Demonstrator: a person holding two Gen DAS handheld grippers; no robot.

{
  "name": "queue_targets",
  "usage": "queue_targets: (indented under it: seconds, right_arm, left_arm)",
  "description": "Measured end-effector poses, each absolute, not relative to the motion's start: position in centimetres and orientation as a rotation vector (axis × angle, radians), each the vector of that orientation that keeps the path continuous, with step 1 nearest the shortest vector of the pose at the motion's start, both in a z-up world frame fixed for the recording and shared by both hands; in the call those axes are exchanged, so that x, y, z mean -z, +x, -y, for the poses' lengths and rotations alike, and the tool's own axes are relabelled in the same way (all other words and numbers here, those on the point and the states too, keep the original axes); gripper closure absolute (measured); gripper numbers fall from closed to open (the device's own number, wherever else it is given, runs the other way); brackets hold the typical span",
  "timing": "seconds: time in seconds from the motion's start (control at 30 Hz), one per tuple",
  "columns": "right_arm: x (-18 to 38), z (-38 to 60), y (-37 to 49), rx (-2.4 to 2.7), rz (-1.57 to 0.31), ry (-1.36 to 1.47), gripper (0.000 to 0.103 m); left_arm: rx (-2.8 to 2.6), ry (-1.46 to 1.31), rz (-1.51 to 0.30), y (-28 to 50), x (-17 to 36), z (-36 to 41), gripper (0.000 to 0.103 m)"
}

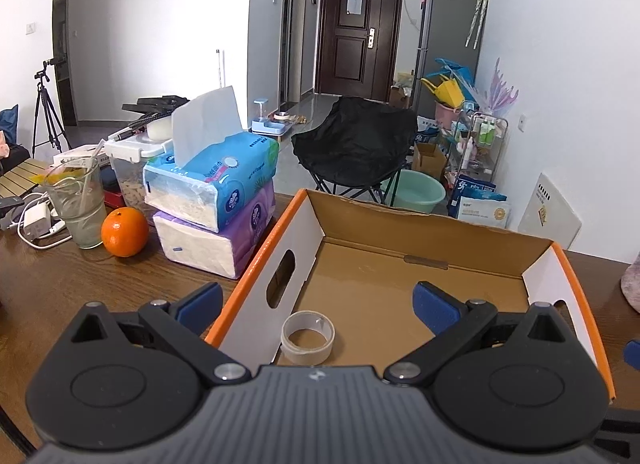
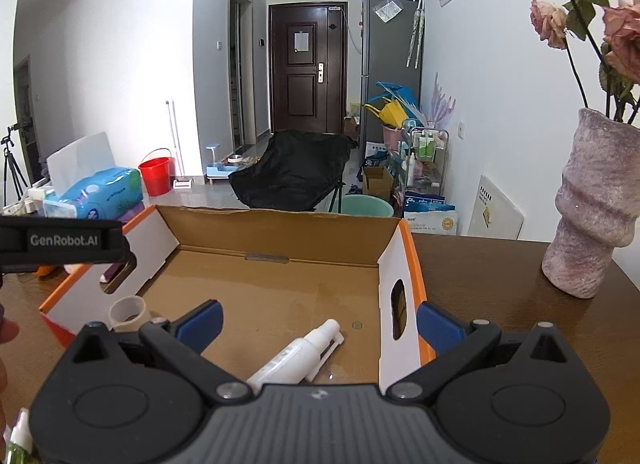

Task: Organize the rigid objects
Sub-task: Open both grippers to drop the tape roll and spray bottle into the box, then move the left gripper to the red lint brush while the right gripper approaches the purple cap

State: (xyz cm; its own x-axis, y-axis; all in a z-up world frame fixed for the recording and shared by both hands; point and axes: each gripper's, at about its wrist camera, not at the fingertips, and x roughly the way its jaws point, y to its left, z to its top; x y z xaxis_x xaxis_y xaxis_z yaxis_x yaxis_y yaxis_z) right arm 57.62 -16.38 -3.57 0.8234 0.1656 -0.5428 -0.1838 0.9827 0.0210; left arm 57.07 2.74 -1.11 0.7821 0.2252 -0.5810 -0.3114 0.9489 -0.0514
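Left gripper (image 1: 318, 302): jaws apart, empty; tape (image 1: 307, 337) lies just ahead, inside box (image 1: 420, 236). Right gripper (image 2: 318, 324): jaws apart, empty; spray bottle (image 2: 298, 356) between them on box floor. Two items boxed; green bottle (image 2: 16, 442) at lower left appears left.

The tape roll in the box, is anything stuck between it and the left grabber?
Nothing visible is in the way. The tape roll sits on the floor of the cardboard box, near its left wall, and the open left gripper hangs right over it. The box has no lid, so the path down looks free.
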Motion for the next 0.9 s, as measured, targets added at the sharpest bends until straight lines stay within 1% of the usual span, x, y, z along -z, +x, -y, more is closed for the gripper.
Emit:
queue_targets:
  seconds: [0.9]
  right_arm:
    - [1.2, 18.6, 46.4, -0.166, -0.515, 0.012, 0.000]
  left_arm:
    - [-0.246, -0.138, -0.562, 45.6, -1.1, -2.5, 0.000]
